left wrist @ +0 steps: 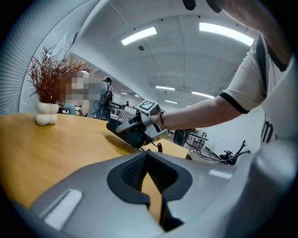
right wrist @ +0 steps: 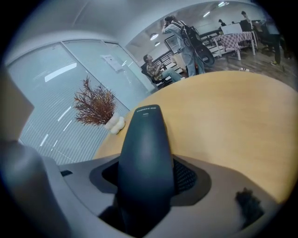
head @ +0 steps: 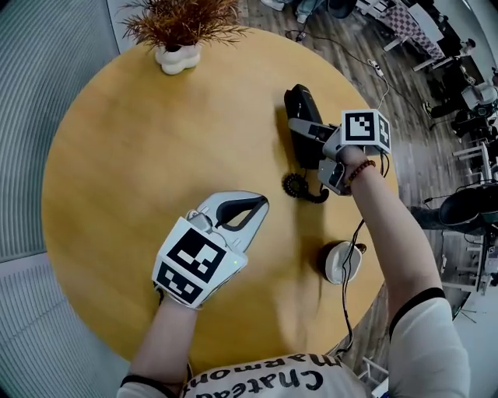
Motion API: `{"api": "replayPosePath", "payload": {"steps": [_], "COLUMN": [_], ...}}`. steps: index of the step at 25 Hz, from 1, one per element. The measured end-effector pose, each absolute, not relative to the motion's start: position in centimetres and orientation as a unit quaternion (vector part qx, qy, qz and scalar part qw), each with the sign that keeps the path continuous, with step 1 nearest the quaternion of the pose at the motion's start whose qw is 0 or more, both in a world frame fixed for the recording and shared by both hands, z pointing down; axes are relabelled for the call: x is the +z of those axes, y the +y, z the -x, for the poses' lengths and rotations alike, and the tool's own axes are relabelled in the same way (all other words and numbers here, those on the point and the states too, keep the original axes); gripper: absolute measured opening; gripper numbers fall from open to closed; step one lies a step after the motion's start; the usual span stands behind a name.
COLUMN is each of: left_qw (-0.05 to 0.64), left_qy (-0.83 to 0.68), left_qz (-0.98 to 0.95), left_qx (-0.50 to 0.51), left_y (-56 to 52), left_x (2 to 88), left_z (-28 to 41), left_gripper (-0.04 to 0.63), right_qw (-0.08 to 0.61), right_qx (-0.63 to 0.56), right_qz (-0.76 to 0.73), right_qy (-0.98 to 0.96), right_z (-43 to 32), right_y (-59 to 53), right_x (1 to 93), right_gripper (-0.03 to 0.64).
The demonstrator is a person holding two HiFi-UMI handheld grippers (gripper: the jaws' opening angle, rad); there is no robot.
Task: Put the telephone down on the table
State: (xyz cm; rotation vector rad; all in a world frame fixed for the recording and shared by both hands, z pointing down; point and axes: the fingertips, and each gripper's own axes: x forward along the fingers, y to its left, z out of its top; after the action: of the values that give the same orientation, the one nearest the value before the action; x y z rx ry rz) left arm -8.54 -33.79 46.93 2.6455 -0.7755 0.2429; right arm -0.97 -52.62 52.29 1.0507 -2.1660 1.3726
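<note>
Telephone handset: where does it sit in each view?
Head view: telephone handset upper right of centre.
Left gripper view: centre, mid-distance.
Right gripper view: centre, between the jaws.
Shared landmark: the dried plant in its white pot.

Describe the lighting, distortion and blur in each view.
Head view: even light, sharp, a soft shadow by the handset on the table. Left gripper view: fisheye bending, dark corners, bright ceiling lights. Right gripper view: same bending, the handset looming close and slightly soft.
</note>
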Motion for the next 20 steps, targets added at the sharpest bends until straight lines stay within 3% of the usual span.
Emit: {"api": "replayPosePath", "payload": {"steps": [20], "left_qw": [0.19], "left_qy": [-0.25], "left_qz": [-0.949], "left_qx": [0.031], "left_y": [-32.0], "left_x": [45.6], "left_z": [6.5], "left_gripper": [0.006], "right_qw": [0.213], "right_qx": [0.438], "right_qz": [-0.455], "right_qy": [-0.745], "right_z": [-2.8], "right_y": [-56.6], "right_x": [53.7], "right_gripper": [0.296]}}
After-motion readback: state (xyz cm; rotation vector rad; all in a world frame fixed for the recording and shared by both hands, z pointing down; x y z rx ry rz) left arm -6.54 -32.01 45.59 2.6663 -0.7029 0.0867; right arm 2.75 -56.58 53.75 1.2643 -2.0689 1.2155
